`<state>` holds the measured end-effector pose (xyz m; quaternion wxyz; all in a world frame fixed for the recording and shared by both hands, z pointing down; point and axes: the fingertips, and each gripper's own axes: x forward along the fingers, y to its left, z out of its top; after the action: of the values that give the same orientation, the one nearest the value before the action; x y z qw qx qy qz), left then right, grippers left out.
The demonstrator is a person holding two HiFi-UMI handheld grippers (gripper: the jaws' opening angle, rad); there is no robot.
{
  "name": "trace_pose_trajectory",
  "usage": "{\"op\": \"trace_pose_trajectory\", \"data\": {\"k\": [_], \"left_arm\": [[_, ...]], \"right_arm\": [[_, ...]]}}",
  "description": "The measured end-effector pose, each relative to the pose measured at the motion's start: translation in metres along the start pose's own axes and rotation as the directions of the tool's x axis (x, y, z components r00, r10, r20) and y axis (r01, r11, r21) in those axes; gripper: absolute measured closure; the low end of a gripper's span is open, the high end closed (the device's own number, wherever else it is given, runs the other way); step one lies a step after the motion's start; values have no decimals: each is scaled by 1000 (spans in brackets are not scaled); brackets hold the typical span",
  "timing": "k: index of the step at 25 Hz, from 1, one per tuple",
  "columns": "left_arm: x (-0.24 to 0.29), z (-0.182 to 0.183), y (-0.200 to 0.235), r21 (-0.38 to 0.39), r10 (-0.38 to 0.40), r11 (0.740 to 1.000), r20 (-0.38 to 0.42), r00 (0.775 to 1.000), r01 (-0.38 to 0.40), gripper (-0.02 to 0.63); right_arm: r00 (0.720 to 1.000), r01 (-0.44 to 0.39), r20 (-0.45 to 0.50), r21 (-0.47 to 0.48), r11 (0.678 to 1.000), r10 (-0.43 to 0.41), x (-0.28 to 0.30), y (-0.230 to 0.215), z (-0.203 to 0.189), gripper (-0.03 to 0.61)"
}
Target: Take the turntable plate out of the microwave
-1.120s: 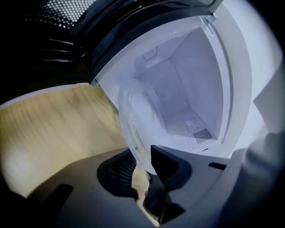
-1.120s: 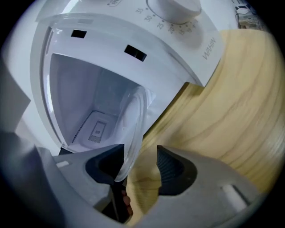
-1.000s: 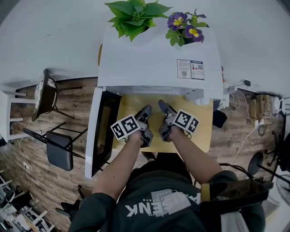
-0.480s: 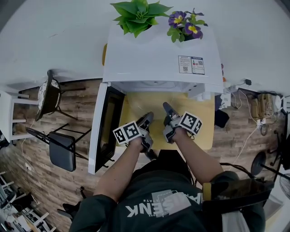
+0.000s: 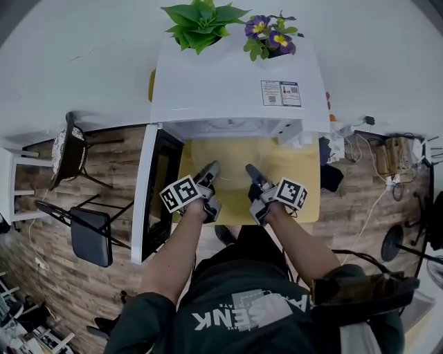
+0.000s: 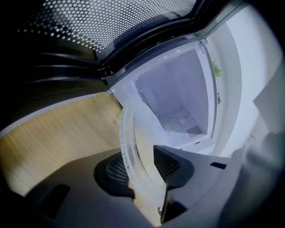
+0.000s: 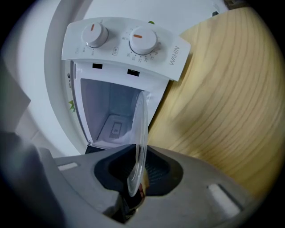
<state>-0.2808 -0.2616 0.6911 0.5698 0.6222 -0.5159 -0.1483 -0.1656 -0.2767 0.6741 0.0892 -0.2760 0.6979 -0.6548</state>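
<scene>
The clear glass turntable plate (image 5: 230,155) hangs over the wooden table (image 5: 301,183), in front of the open white microwave (image 5: 228,83). My left gripper (image 5: 210,168) is at its left rim. In the left gripper view the plate (image 6: 142,147) stands on edge between the jaws of that gripper (image 6: 141,160), which are opening, with a gap at the right pad. My right gripper (image 5: 250,171) is at the right rim. In the right gripper view its jaws (image 7: 139,171) are closing tight on the plate's edge (image 7: 141,129).
The microwave door (image 5: 156,193) swings out to the left, beside my left gripper. The cavity (image 7: 109,111) stands bare below the two dials (image 7: 120,38). A green plant (image 5: 201,21) and purple flowers (image 5: 266,34) sit on top. Chairs (image 5: 83,228) stand on the left floor, cables (image 5: 387,159) on the right.
Both grippers have drawn a little back from the microwave mouth, carrying the plate over the table. The left gripper has shifted slightly left.
</scene>
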Motion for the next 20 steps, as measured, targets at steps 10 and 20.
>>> {"op": "trace_pose_trajectory", "data": {"k": [10, 20], "left_arm": [[-20, -12, -22, -49, -77, 996, 18, 997, 78, 503], [-43, -8, -46, 13, -114, 993, 46, 992, 113, 503]], "right_arm": [[999, -44, -5, -107, 993, 44, -16, 26, 3, 514], [996, -85, 6, -137, 987, 87, -28, 54, -3, 509]]}}
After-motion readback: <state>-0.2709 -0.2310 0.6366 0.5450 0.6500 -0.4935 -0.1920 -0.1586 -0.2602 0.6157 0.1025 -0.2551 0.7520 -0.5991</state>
